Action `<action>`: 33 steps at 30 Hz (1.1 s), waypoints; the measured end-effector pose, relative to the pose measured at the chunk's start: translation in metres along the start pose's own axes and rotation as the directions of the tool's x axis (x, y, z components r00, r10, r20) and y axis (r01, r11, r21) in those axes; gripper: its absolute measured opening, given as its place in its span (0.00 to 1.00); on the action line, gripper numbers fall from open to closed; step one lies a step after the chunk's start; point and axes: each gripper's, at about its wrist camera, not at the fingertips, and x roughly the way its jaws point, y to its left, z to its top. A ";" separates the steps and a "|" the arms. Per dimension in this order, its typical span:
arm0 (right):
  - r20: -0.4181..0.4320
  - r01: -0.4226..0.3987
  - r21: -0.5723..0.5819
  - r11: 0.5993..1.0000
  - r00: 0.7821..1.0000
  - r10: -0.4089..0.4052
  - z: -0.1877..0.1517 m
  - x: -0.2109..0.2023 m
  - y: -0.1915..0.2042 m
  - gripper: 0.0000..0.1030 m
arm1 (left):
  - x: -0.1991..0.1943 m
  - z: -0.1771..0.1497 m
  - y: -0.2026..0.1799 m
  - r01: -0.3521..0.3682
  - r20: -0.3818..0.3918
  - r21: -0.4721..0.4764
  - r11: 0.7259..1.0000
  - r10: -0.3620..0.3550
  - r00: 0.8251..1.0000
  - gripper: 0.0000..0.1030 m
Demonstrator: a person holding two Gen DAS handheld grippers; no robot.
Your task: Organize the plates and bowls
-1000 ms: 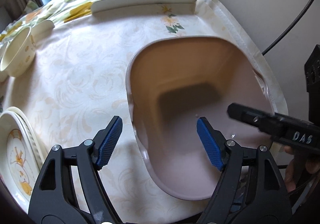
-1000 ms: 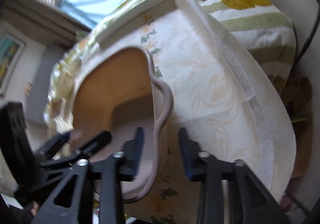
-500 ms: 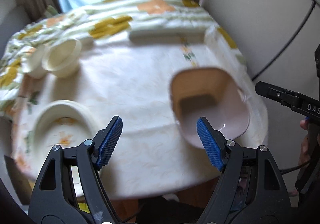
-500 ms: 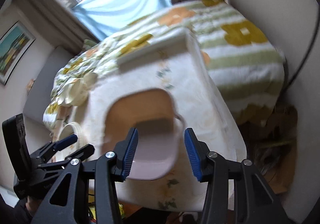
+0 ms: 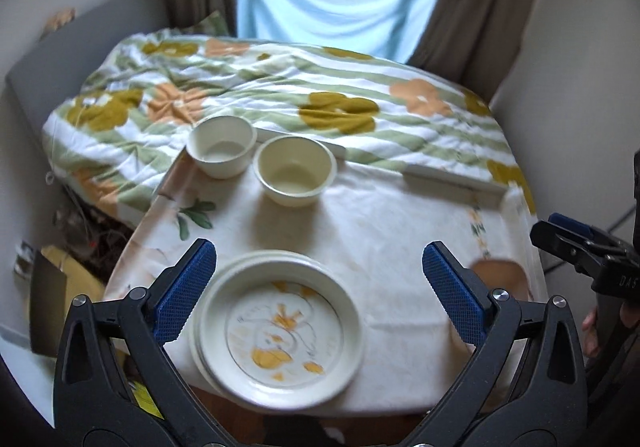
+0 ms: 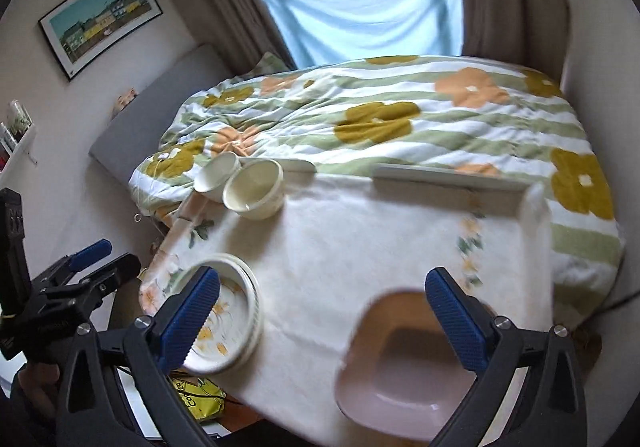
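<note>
Pink squarish bowl (image 6: 404, 371), tan-shaded inside

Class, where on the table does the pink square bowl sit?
In the right wrist view, the pink square bowl sits at the table's near right corner, right of the stacked floral plates.

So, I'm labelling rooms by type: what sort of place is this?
Most likely a bedroom: a small cloth-covered table stands against a bed with a floral duvet, beside a curtained window.

Both wrist cameras look steeply down from above the near edge of the table (image 5: 380, 231), facing the window (image 6: 360, 7). The left view sits left, the right view right; both share the whole tabletop.
</note>
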 end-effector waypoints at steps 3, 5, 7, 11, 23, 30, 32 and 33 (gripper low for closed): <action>-0.021 0.033 -0.029 0.999 0.999 -0.033 0.020 0.025 0.014 0.99 | 0.019 0.020 0.030 0.011 -0.022 -0.052 0.999 -0.012 1.000 1.00; -0.038 0.060 -0.049 0.997 0.997 -0.062 0.034 0.047 0.025 0.99 | 0.038 0.034 0.048 0.014 -0.042 -0.064 0.998 -0.017 0.999 1.00; -0.069 0.062 -0.055 0.997 0.995 -0.066 0.046 0.073 0.035 0.99 | 0.063 0.048 0.061 0.012 -0.076 -0.068 0.998 -0.017 0.997 1.00; -0.143 0.047 -0.032 0.998 0.988 -0.051 0.067 0.127 0.043 0.99 | 0.113 0.066 0.082 0.043 -0.149 -0.087 0.995 -0.055 0.987 0.99; -0.336 0.019 0.095 0.995 0.942 0.015 0.075 0.263 0.048 0.60 | 0.252 0.077 0.106 0.139 -0.366 -0.099 0.985 -0.166 0.916 0.51; -0.365 0.033 0.132 0.991 0.931 0.018 0.073 0.289 0.047 0.35 | 0.278 0.074 0.105 0.195 -0.398 -0.092 0.976 -0.216 0.892 0.18; -0.372 0.038 0.136 0.990 0.928 0.016 0.072 0.294 0.046 0.31 | 0.278 0.076 0.103 0.192 -0.397 -0.066 0.979 -0.202 0.895 0.17; -0.374 0.041 0.136 0.990 0.928 0.013 0.072 0.295 0.046 0.27 | 0.279 0.077 0.102 0.190 -0.397 -0.054 0.980 -0.196 0.897 0.17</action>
